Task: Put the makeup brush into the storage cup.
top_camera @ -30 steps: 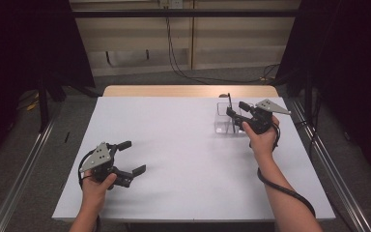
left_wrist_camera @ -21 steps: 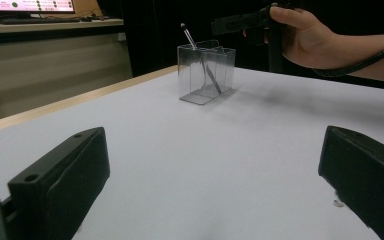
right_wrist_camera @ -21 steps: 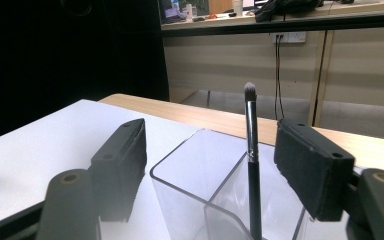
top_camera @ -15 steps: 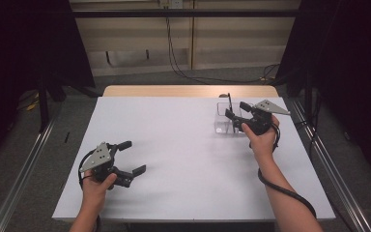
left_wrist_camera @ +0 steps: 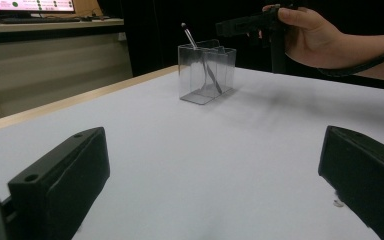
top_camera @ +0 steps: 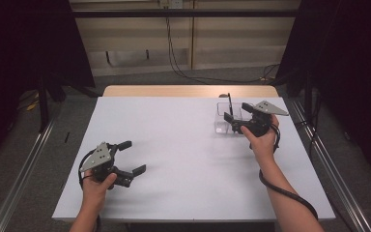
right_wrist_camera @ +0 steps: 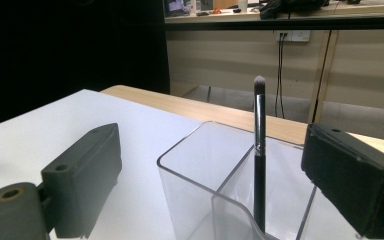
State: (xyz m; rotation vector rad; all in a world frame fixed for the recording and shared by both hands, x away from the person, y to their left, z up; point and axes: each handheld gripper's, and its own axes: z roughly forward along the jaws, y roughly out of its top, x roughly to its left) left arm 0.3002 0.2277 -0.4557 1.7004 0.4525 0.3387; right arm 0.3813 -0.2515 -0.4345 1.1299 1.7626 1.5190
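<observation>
At the bottom left of the high view, a hand holds the left gripper (top_camera: 134, 157) low over the bare white table (top_camera: 174, 145). Its jaws stand wide apart with nothing between them, pointing toward the middle of the table.

In the left gripper view the two black jaws rise at the lower corners, with open table between them. Farther off, in the upper middle, stands a clear box (left_wrist_camera: 206, 72) with a brush (left_wrist_camera: 200, 57) leaning inside it.

At the upper right of the high view, the right gripper (top_camera: 235, 118) is held just beside the box (top_camera: 227, 118), which sits near the table's far right corner. Its jaws are spread wide and grip nothing.

The right gripper view looks along those jaws. The box (right_wrist_camera: 200, 185) fills the lower middle, and an inner wall divides it into compartments. The brush (right_wrist_camera: 259, 150) stands nearly upright in the middle of the frame, bristle tip up, handle down in the box. It lies between the two jaws but touches neither.

The step in hand appears to be taking hold of the brush. To do it well, the right gripper should move forward until the upper handle, above the rim, sits squarely between the pads, then close gently. The jaws should stay clear of the box walls, since a knock could tip the light box. Lifting straight up would keep the handle from catching on the divider.
</observation>
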